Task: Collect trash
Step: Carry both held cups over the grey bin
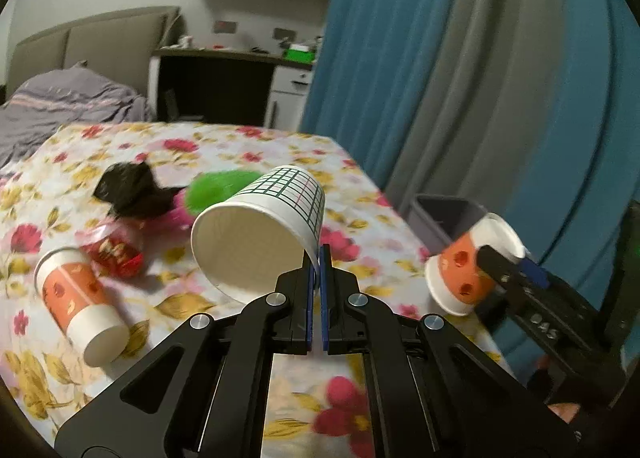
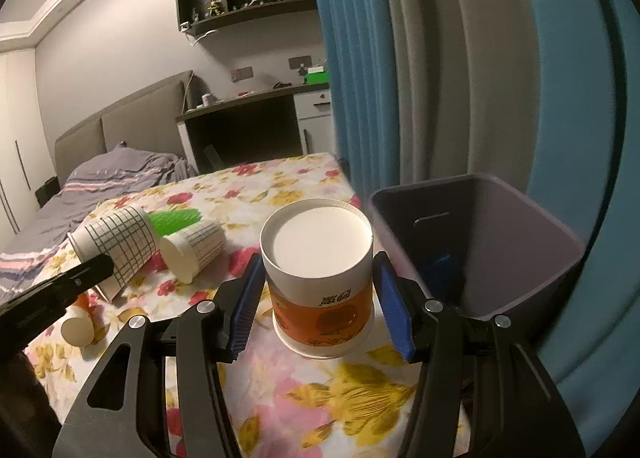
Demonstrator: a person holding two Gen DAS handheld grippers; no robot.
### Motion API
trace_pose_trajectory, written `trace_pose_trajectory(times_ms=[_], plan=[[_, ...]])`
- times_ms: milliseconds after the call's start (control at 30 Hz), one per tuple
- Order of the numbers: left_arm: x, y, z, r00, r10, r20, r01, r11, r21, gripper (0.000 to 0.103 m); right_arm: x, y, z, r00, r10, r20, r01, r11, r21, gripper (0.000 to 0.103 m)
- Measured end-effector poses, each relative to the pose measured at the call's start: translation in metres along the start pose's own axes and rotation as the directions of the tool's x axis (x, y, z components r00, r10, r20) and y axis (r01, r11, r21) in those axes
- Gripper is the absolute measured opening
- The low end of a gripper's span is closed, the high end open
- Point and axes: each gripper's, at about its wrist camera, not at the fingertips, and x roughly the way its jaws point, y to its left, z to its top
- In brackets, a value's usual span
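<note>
Beside the table, bin (image 2: 520, 258) holds something blue, unidentifiable.

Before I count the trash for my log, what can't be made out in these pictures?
- Left wrist view: the black item and the red wrapper are motion-blurred, so neither can be identified.
- Right wrist view: the floor of the bin is hidden by its near wall, and the blue thing inside is unidentifiable.
- Right wrist view: it is unclear whether the right tongs actually touch the orange cup.
</note>
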Motion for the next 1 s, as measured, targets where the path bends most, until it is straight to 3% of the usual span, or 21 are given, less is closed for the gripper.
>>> trace_pose_trajectory(times_ms=[467, 733, 1000], plan=[[0.030, -0.084, 0.020, 0.989, -0.144, -0.023, 0.146, 0.980, 0.136, 0.002, -0.006, -0.050, 0.016, 0.991, -0.122, 0.057, 0.121, 0.992, 0.025, 0.055], [0.087, -0.131, 0.035, 0.953, -0.280, -0.115, 0.293, 0.947, 0.131, 0.002, 0.017, -0.090, 0.017, 0.978, -0.201, 0.047, 0.199, 0.979, 0.049, 0.055], [0.146, -0.168, 0.037, 0.928, -0.326, -0.182, 0.353, 0.926, 0.136, 0.002, 0.043, -0.116, 0.007, 0.976, -0.218, -0.007, 0.218, 0.973, 0.070, 0.055]])
